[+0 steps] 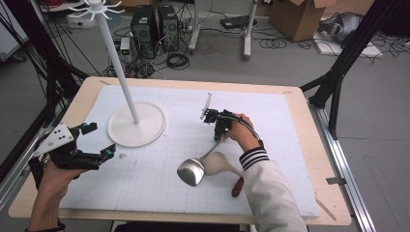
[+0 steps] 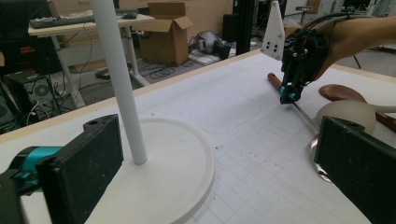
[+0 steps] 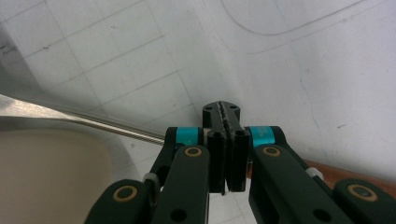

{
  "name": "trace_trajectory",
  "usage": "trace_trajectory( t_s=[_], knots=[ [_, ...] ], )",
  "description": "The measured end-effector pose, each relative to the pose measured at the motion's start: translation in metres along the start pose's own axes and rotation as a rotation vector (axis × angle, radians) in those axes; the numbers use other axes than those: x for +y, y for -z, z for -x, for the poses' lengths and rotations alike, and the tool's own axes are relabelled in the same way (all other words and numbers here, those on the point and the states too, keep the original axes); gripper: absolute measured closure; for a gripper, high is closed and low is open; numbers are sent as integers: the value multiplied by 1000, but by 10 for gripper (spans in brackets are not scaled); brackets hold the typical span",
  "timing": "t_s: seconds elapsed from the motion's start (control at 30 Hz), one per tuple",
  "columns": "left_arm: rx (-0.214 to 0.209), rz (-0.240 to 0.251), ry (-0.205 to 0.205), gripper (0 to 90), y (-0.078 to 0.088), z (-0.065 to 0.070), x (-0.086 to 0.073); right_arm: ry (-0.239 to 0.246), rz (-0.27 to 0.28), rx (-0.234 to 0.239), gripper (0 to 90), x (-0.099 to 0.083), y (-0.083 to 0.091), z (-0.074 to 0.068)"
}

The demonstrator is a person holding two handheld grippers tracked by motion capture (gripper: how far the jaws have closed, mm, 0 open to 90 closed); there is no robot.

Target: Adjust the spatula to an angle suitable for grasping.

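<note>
The right tool point(image 1: 217, 137) pinches the steel ladle's point(image 1: 192, 171) thin handle with closed jaws, ready to lift it off the white surface point(image 1: 270, 159). The left tool point(image 1: 99, 142) waits open beside the hanging stand point(image 1: 137, 124).

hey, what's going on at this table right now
A person works with two handheld grippers. The right gripper is shut on the thin handle of a metal ladle lying on the white mat beside a cream spoon. The left gripper hovers open near the white hanging stand.
</note>
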State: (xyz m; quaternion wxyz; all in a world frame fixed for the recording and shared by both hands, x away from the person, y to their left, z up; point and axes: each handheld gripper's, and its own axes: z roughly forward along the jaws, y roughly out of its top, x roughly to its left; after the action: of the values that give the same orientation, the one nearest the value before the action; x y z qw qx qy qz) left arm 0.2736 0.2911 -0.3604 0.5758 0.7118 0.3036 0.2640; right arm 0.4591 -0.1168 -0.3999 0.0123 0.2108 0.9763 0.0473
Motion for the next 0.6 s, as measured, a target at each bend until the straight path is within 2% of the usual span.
trace_trajectory(
  t_s=[0.6],
  knots=[
    [-1,0,-3,17,0,0,0,4,-25,12,896,-4,-1,-1]
  ],
)
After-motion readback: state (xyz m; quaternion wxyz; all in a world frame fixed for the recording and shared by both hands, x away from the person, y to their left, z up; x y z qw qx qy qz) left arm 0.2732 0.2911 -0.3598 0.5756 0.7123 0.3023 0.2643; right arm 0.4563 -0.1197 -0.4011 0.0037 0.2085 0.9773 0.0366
